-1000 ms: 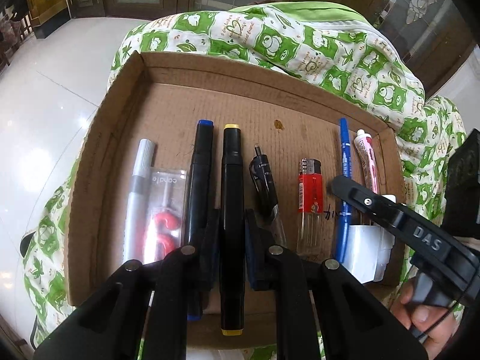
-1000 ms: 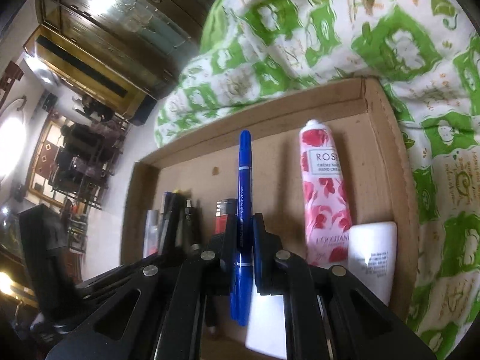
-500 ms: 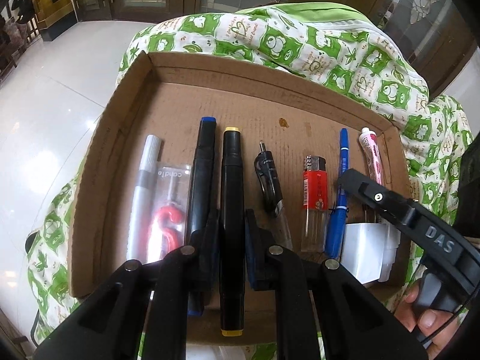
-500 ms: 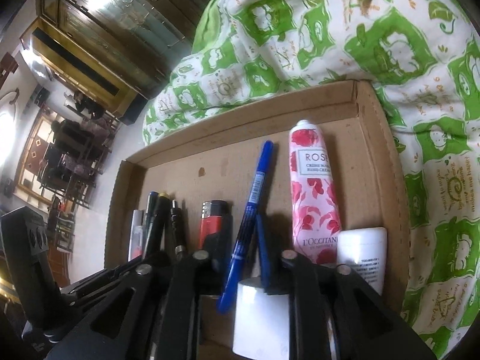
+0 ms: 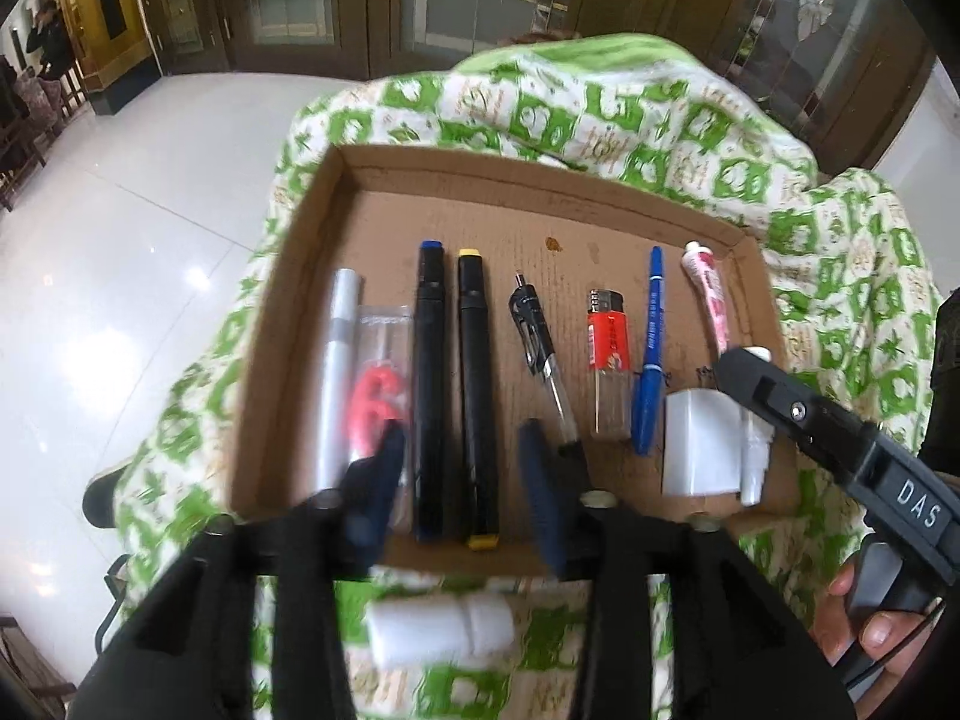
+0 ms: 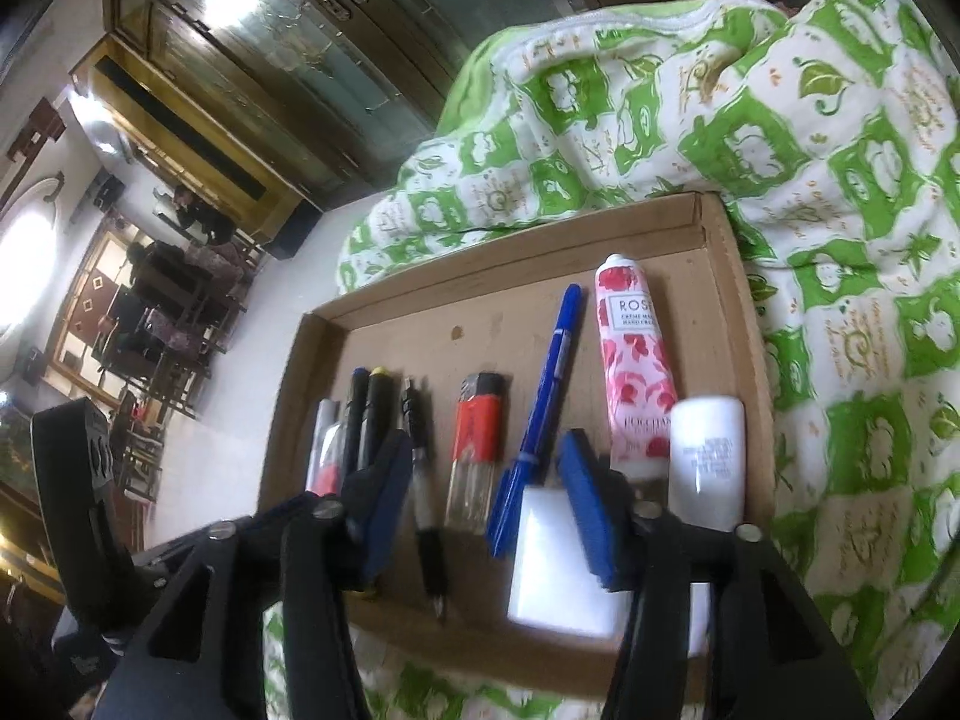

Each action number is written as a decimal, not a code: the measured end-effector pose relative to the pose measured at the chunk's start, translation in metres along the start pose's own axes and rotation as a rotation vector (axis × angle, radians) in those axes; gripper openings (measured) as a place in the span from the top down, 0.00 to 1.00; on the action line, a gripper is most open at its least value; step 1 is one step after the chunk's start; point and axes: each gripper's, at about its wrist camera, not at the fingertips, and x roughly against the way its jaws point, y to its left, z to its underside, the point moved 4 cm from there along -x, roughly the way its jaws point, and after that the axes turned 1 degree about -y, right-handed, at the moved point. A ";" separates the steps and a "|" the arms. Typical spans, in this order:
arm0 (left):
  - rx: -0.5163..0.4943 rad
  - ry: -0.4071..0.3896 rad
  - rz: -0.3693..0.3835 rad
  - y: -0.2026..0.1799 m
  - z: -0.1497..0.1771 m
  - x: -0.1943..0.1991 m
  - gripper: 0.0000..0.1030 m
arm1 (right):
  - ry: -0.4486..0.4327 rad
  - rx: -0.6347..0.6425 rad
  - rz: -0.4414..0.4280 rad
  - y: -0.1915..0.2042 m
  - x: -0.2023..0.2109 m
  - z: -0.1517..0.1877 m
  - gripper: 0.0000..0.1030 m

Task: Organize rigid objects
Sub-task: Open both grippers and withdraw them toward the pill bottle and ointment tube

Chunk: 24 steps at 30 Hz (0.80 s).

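— Looking near first: what have my grippers got now?

— Nothing. I see my left gripper point(image 5: 462, 480) spread wide with both fingers clear of the yellow-capped marker point(image 5: 477, 396), which it was clamped on a second ago. That marker now lies flat in the cardboard tray point(image 5: 282, 324), just beside the blue-capped marker point(image 5: 429, 390). My right gripper point(image 6: 480, 510) is also wide open; a second ago it was gripping the blue pen point(image 6: 540, 414), which now rests slanted on the tray floor.

— Anything outside the tray?

— A white bottle point(image 5: 441, 630) has come into the left view, lying on the green-patterned cloth point(image 5: 750, 180) nearer than the tray edge.

— And further in?

— From left to right in the tray: a silver pen point(image 5: 339, 372), a packet with red pieces point(image 5: 378, 396), the two markers, a black clicker pen point(image 5: 540, 360), a red lighter point(image 5: 609, 372), the blue pen, a white block point(image 5: 699, 450) and a rose hand-cream tube point(image 6: 636, 360). Both cameras sit further back than before.
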 end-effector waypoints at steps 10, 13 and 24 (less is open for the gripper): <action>0.121 -0.020 -0.002 0.061 0.058 0.027 0.43 | 0.087 0.117 -0.065 0.028 0.027 0.060 0.45; 0.081 -0.010 -0.037 0.062 0.080 0.019 0.43 | 0.150 0.198 -0.021 0.033 0.016 0.082 0.45; -0.304 -0.059 -0.124 0.007 0.082 0.015 0.43 | 0.230 0.362 0.148 0.030 -0.018 0.105 0.45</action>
